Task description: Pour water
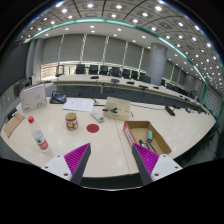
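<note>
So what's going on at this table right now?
A handheld gripper hovers over a pale table in a large meeting room, its fingers open and holding nothing. Beyond the fingers stand a jar, a small bottle with a red cap and a red disc, with a cardboard box off to one side. No pouring has begun.

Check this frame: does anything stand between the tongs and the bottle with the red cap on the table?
Nothing visible does. The tongs are open and empty, with bare table ahead of them. The bottle stands off to one side of the fingers. The jar and the red disc lie beyond, outside that path.
</note>
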`<state>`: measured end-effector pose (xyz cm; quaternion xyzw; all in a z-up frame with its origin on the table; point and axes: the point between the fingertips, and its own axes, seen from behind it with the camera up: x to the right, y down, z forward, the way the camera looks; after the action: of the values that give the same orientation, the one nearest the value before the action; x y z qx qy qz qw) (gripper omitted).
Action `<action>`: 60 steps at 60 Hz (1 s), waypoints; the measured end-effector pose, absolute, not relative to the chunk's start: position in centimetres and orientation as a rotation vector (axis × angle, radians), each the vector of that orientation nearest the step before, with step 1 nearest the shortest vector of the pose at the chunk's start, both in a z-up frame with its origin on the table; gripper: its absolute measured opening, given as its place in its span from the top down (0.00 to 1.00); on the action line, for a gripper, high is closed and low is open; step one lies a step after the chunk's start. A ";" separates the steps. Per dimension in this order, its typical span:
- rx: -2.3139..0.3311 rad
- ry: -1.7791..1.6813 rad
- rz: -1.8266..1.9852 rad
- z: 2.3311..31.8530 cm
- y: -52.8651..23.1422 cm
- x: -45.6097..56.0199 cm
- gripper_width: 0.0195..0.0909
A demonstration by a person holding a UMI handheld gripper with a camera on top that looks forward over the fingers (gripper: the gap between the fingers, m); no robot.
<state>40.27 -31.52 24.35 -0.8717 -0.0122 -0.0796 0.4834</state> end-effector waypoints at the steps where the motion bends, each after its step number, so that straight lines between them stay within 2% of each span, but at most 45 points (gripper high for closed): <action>1: -2.127 -0.036 -0.190 24.2 -31.6 40.1 0.07; 8: -2.139 -0.087 -0.159 22.9 -31.8 37.4 0.07; 31: -2.112 -0.214 0.090 14.5 -31.3 17.7 0.08; 50: -1.988 -0.181 0.184 9.6 -23.9 6.4 0.08; 60: -1.910 -0.130 0.169 8.5 -19.6 4.4 0.23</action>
<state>4.36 -19.61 8.54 -0.8145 -0.0553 0.0721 0.5729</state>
